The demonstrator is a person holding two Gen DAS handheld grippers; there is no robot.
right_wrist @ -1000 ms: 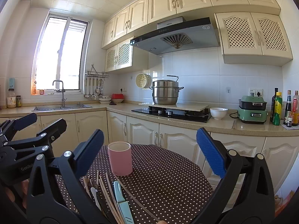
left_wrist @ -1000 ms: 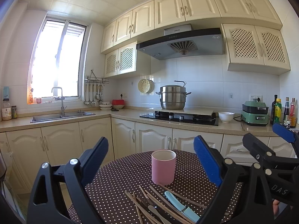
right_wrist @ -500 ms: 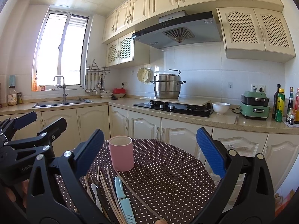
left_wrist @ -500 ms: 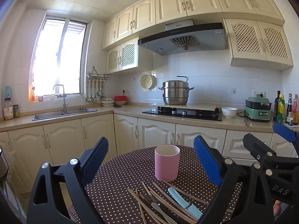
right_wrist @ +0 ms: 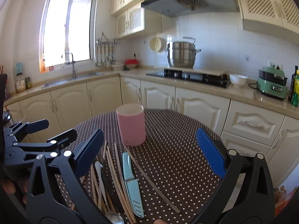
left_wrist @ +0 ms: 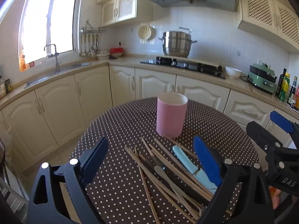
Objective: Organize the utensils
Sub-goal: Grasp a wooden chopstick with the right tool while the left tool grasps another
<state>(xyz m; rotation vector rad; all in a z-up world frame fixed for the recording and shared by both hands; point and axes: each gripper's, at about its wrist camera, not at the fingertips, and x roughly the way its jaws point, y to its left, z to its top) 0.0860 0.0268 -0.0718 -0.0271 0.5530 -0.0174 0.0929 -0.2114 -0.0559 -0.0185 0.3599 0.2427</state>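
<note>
My left gripper (left_wrist: 149,162) hangs with its jaws wide apart and nothing between them, above the heap of chopsticks (left_wrist: 168,169) that lies on the near side of the pink cup (left_wrist: 171,114). My right gripper (right_wrist: 151,147) is spread just as wide and empty, a little to the right of the cup. The cup stands upright on the dotted tablecloth (left_wrist: 115,130) and seems to have nothing in it. In the heap, just in front of the cup, I also see a light blue knife (right_wrist: 130,183) and a spoon (right_wrist: 104,186), crossing each other. I judge that the sorting has not yet begun; I am in the approach. The next move asks me to lower one gripper, pinch a single thin stick without dragging its neighbours, and carry it upright into the cup.
</note>
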